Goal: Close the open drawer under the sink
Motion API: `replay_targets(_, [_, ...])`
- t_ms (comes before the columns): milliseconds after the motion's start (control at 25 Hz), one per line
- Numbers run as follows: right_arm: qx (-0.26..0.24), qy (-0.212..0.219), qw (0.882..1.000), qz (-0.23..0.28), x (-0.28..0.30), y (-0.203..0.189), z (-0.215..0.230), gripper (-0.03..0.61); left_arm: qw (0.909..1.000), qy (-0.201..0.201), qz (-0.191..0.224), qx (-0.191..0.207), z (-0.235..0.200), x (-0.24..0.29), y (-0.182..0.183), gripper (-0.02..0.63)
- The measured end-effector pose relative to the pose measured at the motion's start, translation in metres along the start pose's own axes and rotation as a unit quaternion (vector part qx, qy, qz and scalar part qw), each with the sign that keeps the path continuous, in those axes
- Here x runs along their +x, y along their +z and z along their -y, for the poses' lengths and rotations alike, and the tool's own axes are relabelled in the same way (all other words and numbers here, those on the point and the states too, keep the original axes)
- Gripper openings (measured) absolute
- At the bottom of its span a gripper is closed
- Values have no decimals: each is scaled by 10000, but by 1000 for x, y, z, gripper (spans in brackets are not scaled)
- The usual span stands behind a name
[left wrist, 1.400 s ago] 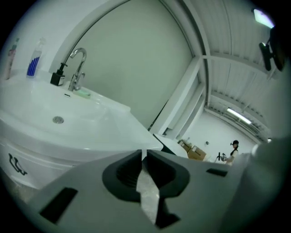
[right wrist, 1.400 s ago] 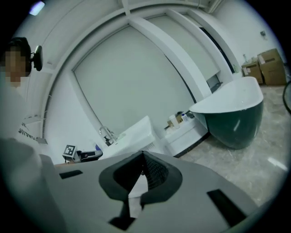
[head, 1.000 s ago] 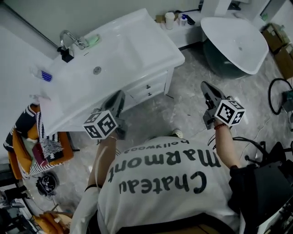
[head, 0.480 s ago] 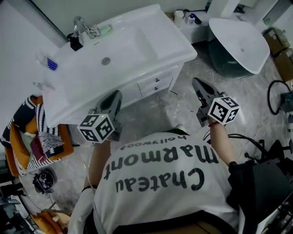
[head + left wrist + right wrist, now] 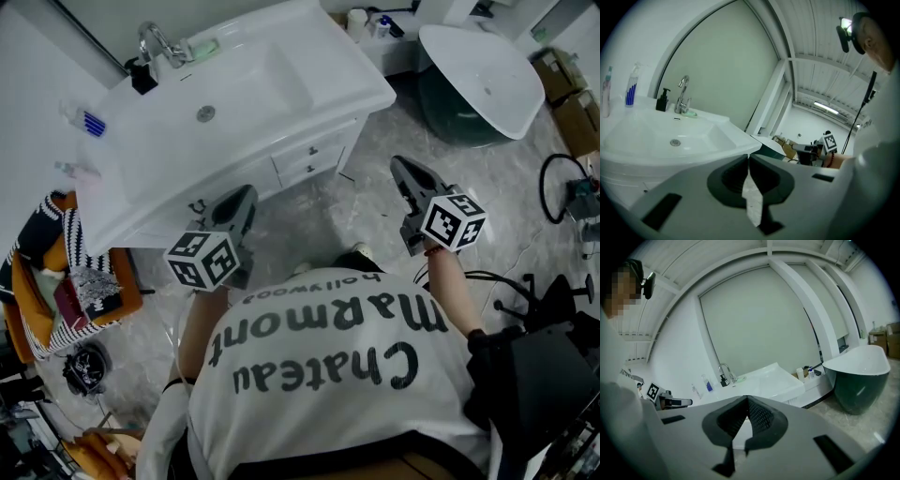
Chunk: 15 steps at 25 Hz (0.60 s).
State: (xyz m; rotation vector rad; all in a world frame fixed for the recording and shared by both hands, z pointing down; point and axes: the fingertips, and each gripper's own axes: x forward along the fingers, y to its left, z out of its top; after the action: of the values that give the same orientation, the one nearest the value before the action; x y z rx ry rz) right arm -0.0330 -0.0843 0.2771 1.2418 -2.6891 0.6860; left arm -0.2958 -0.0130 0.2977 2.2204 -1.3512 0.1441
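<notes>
Drawers (image 5: pixel 314 157) under the sink (image 5: pixel 262 89) looked flush; left gripper (image 5: pixel 242 197) and right gripper (image 5: pixel 401 169) hovered short of them, jaws together, empty.

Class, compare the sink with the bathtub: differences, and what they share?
The sink is rectangular; the bathtub is oval. The sink sits on a drawer cabinet; the bathtub stands on the floor. The bathtub is dark outside, the sink white. Both are white inside.

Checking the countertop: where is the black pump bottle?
Head view, upper left: the black pump bottle stands on the sink's rear edge, just left of the chrome faucet.
</notes>
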Motion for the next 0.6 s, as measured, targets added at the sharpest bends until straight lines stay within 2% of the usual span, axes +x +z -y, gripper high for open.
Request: replay_targets(600, [-73,-38,9999,-90,-9,-10,2,11,9999,79,-24,-135,-3,2,-6,18])
